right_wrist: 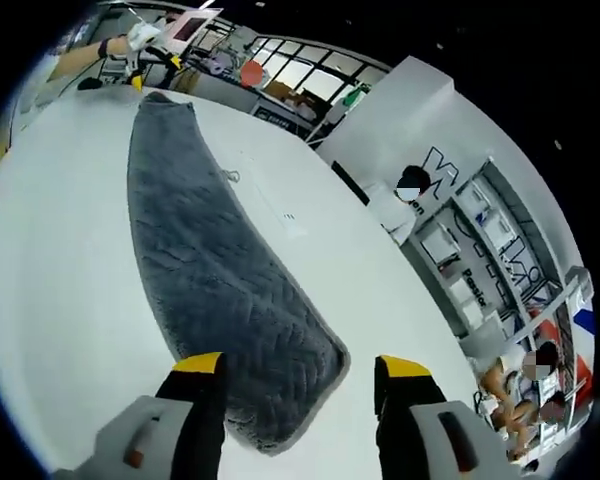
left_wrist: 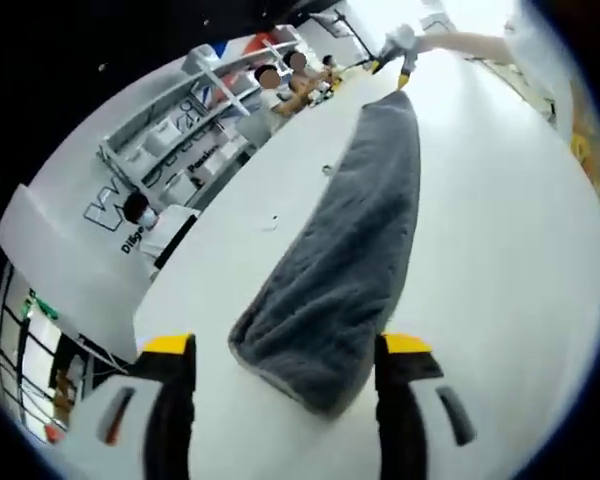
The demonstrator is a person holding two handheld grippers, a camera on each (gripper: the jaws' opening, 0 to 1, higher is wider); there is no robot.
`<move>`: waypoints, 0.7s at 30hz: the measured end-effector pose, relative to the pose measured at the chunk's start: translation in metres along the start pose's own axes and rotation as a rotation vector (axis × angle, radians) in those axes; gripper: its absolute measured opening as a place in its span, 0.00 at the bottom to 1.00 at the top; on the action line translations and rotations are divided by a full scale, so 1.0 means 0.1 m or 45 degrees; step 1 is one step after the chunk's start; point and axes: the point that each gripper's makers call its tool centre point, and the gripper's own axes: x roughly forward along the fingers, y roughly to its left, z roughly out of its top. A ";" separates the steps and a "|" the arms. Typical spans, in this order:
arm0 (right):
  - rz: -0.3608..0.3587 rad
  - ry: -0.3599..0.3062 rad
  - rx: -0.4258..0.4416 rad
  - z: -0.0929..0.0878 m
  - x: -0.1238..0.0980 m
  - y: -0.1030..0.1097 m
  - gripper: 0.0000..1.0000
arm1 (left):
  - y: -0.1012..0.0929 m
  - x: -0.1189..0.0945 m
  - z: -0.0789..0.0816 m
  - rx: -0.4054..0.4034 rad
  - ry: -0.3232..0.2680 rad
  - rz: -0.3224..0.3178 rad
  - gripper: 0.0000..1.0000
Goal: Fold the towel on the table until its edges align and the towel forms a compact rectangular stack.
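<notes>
Yellow-tipped black jaws of the left gripper [left_wrist: 290, 362] rise at the bottom of the left gripper view, spread wide, with the near end of the grey towel [left_wrist: 350, 250] lying between them. Neither jaw visibly presses the cloth; the claw holds nothing. That towel is a long, narrow folded strip with a plush surface, running away across the white table [left_wrist: 500, 250] toward the far end. At its far tip the right gripper [left_wrist: 392, 62] shows small, with a gloved hand [left_wrist: 400, 40] and a pale sleeve behind it; whether it pinches the towel's end cannot be told at that size. Beyond the table's left edge stand white shelving [left_wrist: 180, 130] and a white partition with dark lettering, and several people sit there.

Spread jaws of the right gripper [right_wrist: 298, 372], black with yellow tips, stand at the bottom of the right gripper view, wide apart and gripping nothing. The towel's [right_wrist: 210, 270] rounded near end lies between them, its quilted grey face up, flat on the table [right_wrist: 60, 300]. It stretches to the far end, where the left gripper [right_wrist: 152, 62] and a gloved hand [right_wrist: 140, 40] appear near the towel's tip. A small cord-like scrap [right_wrist: 230, 176] lies on the table just beside the towel's right edge. To the right are the partition, shelving [right_wrist: 480, 250] and seated people.
</notes>
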 end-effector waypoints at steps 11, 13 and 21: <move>0.016 -0.076 0.042 0.07 -0.22 0.19 0.72 | -0.19 -0.17 0.12 -0.075 -0.103 -0.041 0.92; 0.026 -0.085 0.051 0.08 -0.25 0.23 0.73 | -0.23 -0.20 0.12 -0.107 -0.117 -0.044 0.96; 0.037 -0.136 0.080 0.15 -0.42 0.37 0.82 | -0.39 -0.36 0.19 -0.198 -0.189 -0.063 0.98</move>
